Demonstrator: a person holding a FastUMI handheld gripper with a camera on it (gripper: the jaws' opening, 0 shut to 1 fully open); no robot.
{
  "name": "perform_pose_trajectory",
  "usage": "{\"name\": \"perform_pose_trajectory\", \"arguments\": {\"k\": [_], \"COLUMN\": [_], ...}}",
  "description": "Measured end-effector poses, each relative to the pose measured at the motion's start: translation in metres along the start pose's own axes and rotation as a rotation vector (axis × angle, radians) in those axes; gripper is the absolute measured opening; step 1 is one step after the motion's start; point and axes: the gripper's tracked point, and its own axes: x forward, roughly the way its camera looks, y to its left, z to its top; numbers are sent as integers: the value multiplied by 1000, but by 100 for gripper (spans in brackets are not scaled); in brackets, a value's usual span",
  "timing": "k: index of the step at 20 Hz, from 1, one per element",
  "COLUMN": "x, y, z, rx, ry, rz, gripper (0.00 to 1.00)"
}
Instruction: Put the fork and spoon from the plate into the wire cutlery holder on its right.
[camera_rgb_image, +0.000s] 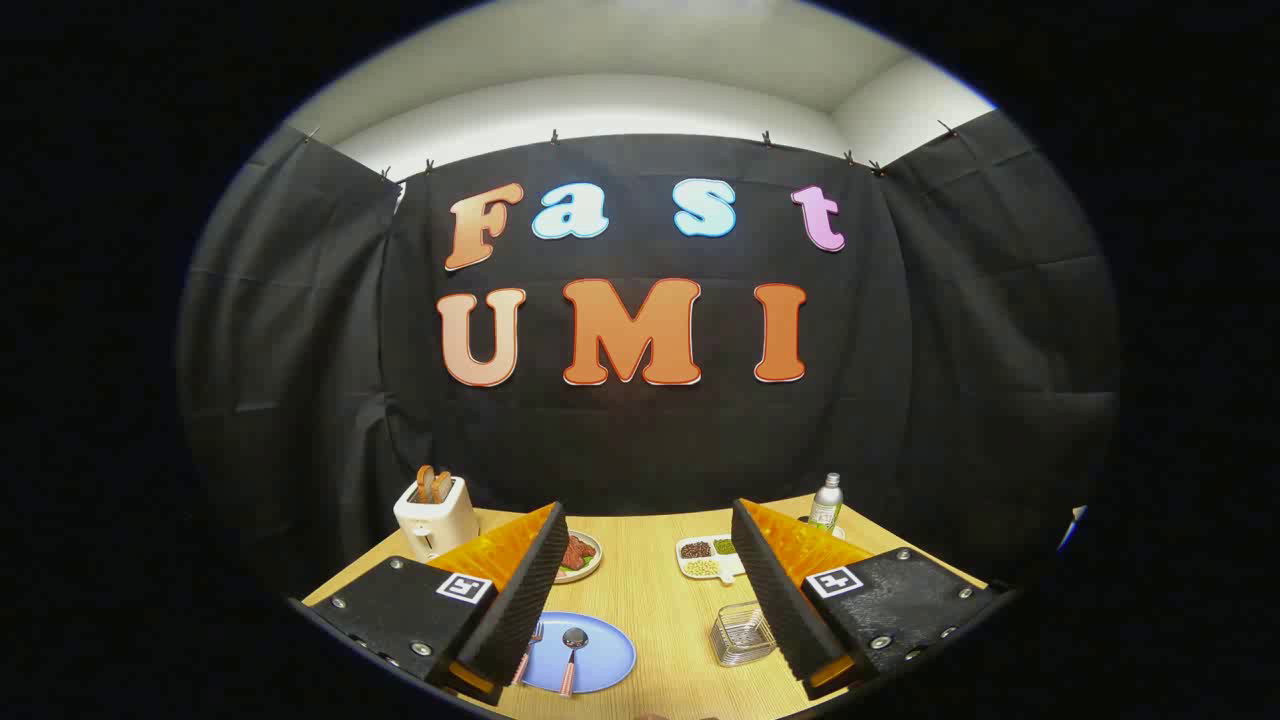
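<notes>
Below the wide-open, empty gripper (640, 590), spoon (570, 655) and fork (528, 650) (handles pointing near) lie on the plate (605, 660), left of the wire cutlery holder (742, 634).

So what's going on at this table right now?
A handheld gripper hangs open above a wooden table, holding nothing. Between its fingers lies a blue plate with a spoon and a fork still on it. The wire cutlery holder stands to the plate's right, seemingly empty. A toaster, two food dishes and a bottle sit further back.
</notes>
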Motion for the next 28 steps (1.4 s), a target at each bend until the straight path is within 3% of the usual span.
{"name": "perform_pose_trajectory", "arguments": {"k": [18, 22, 28], "x": [8, 14, 24], "y": [8, 24, 48], "z": [-15, -46, -130], "rx": [29, 59, 28], "ry": [15, 60, 209], "rz": [-3, 19, 65], "gripper": [98, 98, 98]}}
